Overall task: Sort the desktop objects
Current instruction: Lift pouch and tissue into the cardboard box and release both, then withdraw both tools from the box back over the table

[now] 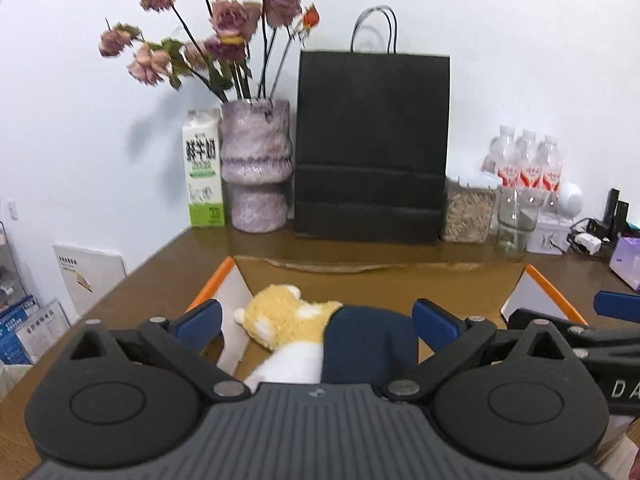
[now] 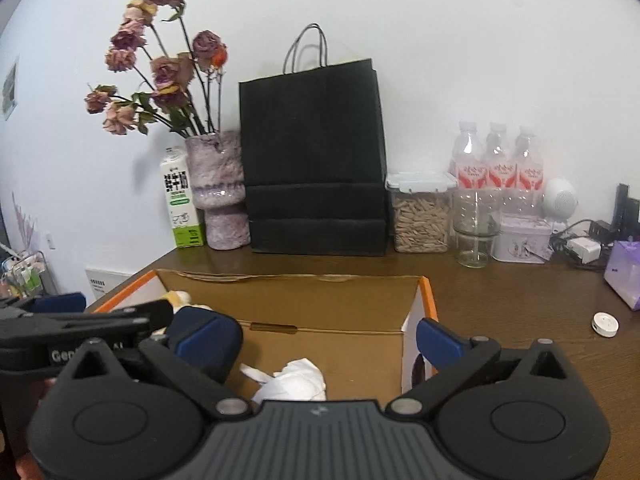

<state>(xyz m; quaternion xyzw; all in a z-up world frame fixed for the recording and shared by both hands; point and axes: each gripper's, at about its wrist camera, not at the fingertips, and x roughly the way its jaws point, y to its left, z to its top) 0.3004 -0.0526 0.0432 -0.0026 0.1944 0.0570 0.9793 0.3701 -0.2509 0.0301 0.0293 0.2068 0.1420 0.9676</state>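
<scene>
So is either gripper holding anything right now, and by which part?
Nothing is held. The left gripper straddles the plush toy in the box, fingers clear; the right gripper is open.

Brown desk against a plain white wall

The wooden desk [image 2: 520,300] meets the white wall [image 2: 460,60] at its back edge; light is even. A white wall plate [image 1: 12,210] sits low at left.

Plush toy [image 1: 292,320] in box [image 1: 544,284], before bag [image 1: 372,148]
</scene>
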